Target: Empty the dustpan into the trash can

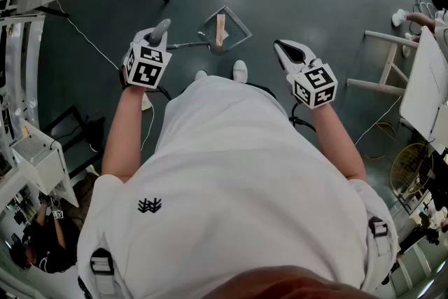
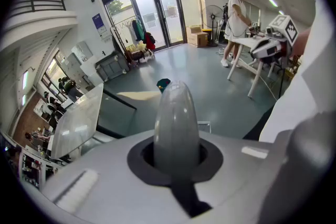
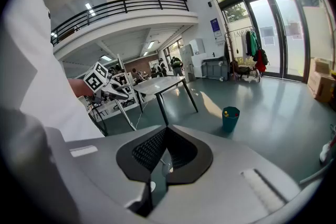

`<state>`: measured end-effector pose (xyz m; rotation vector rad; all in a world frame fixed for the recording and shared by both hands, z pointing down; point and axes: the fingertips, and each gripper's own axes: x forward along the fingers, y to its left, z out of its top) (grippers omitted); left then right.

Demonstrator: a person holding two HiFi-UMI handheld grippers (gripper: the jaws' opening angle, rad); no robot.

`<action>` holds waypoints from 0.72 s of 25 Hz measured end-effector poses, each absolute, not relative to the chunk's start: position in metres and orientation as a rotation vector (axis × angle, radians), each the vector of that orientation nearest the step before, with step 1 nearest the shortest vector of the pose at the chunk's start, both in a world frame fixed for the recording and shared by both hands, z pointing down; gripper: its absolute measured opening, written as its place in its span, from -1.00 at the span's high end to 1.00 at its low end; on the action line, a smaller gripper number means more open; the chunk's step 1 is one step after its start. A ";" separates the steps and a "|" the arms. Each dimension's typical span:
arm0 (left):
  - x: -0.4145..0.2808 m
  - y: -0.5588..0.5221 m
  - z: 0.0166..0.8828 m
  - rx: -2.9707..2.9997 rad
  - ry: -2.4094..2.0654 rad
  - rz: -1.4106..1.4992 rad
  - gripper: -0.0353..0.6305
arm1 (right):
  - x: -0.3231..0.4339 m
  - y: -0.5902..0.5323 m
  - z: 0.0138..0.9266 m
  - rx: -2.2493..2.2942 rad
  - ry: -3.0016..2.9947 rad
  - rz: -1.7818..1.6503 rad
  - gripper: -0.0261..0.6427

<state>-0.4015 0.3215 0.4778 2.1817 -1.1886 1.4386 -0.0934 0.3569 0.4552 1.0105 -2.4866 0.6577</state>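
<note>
1. The left gripper, upper left of the head view, has its jaws clamped on the dustpan's grey handle, whose rounded end sticks up between them.
2. The dustpan is at upper centre of the head view, just ahead of the person's shoes. A pale strip lies in it.
3. The right gripper has its jaws together, with nothing between them.
4. The teal trash can stands on the floor, well apart from the dustpan.
5. The shirt carries a small black emblem with no readable words. The purple sign by the doors is too small to read.
</note>
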 end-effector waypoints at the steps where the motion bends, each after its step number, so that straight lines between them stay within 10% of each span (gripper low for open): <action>1: -0.398 0.315 0.477 2.179 -1.203 1.437 0.72 | -0.090 0.351 0.452 1.007 -2.492 0.646 0.92; 18: -0.396 0.159 0.451 2.182 -1.340 1.314 0.72 | -0.072 0.239 0.447 1.069 -2.490 0.653 0.76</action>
